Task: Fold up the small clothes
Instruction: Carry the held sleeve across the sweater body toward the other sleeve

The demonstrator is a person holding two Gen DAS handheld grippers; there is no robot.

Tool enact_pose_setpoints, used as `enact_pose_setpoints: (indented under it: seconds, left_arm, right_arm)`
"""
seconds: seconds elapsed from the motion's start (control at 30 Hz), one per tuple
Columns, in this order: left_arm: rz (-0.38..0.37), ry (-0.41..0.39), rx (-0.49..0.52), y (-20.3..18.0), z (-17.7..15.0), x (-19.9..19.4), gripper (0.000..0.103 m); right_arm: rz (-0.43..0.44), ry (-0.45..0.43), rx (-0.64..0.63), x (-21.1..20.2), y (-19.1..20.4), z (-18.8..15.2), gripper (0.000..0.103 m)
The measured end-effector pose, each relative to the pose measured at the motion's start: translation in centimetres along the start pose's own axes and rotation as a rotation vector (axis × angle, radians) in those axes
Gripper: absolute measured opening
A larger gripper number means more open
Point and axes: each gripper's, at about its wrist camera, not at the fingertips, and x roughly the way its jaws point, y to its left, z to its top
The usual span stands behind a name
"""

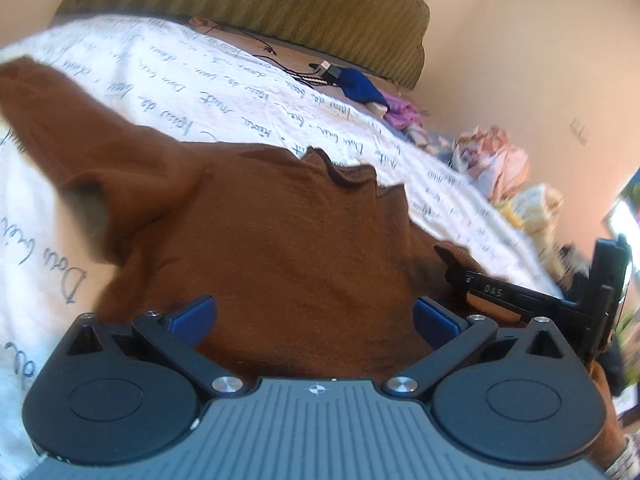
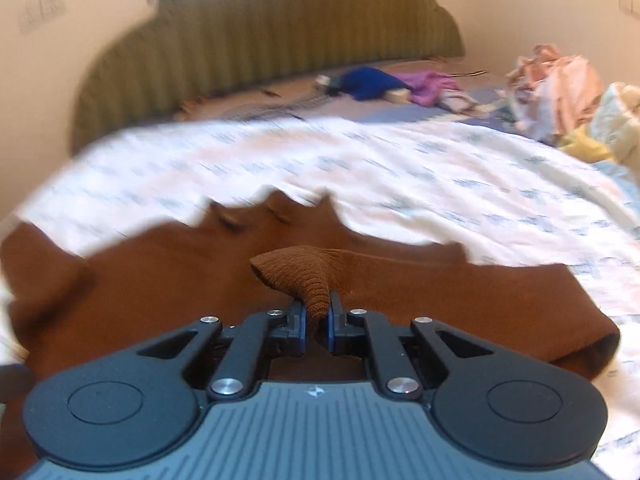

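A small brown top [image 1: 272,236] lies spread on the white blanket with script print [image 1: 224,92]. My left gripper [image 1: 314,318] hovers over its body, open wide, blue pads apart with only cloth beneath. In the same view the right gripper [image 1: 454,270] pinches a ribbed brown edge at the right. In the right wrist view my right gripper [image 2: 317,322] is shut on a ribbed cuff [image 2: 300,276] of the brown top [image 2: 160,288], lifted slightly above the garment. One sleeve [image 1: 60,120] sticks out to the upper left.
A green ribbed headboard [image 2: 260,40] stands behind the bed. Blue and purple clothes [image 2: 384,84] with a cable lie near it. A pile of pink, white and yellow clothes [image 2: 568,96] sits at the right. A white blanket [image 2: 360,160] stretches beyond the top.
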Motion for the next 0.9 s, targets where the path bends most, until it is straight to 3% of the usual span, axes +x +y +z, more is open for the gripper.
enact_pose_setpoints:
  seconds: [0.13, 0.23, 0.37, 0.5, 0.6, 0.67, 0.7, 0.73, 0.77, 0.83, 0.9]
  left_arm:
    - [-0.069, -0.015, -0.072, 2.4, 1.6, -2.0, 0.103]
    - [-0.038, -0.036, -0.071, 3.7, 2.7, -3.5, 0.103]
    - [-0.02, -0.035, -0.093, 5.4, 3.7, -4.9, 0.103]
    - [-0.014, -0.019, -0.133, 6.8, 4.3, -5.2, 0.103]
    - [-0.053, -0.004, -0.195, 7.8, 4.6, -4.7, 0.103]
    - [-0.096, 0.015, -0.239, 8.3, 4.8, -4.1, 0.103]
    - [-0.092, 0.021, -0.245, 8.3, 5.0, -3.8, 0.103]
    - [-0.092, 0.019, -0.239, 8.2, 5.1, -3.4, 0.103]
    - [-0.1, 0.02, -0.238, 8.0, 5.3, -3.1, 0.103]
    - [-0.143, 0.033, -0.27, 8.0, 5.7, -2.4, 0.103]
    - [-0.198, 0.042, -0.31, 7.7, 6.1, -1.7, 0.103]
  right_arm:
    - [0.154, -0.01, 0.088, -0.2, 3.2, 0.7, 0.009]
    - [0.244, 0.015, 0.123, 1.6, 6.1, 0.1, 0.009]
    - [0.281, 0.053, 0.119, 4.2, 10.3, -1.2, 0.008]
    - [0.266, 0.081, 0.056, 5.9, 13.6, -2.7, 0.008]
    - [0.241, 0.125, -0.018, 7.3, 15.4, -3.7, 0.011]
    - [0.237, 0.099, -0.037, 7.4, 15.6, -4.1, 0.025]
    - [0.258, 0.096, -0.035, 7.3, 15.6, -4.1, 0.056]
    - [0.287, 0.096, -0.029, 7.1, 15.6, -4.0, 0.096]
    - [0.302, 0.071, -0.026, 6.2, 15.3, -3.9, 0.103]
    - [0.279, -0.011, -0.047, 4.2, 15.1, -3.7, 0.103]
    - [0.276, 0.002, -0.062, 2.7, 14.2, -3.4, 0.103]
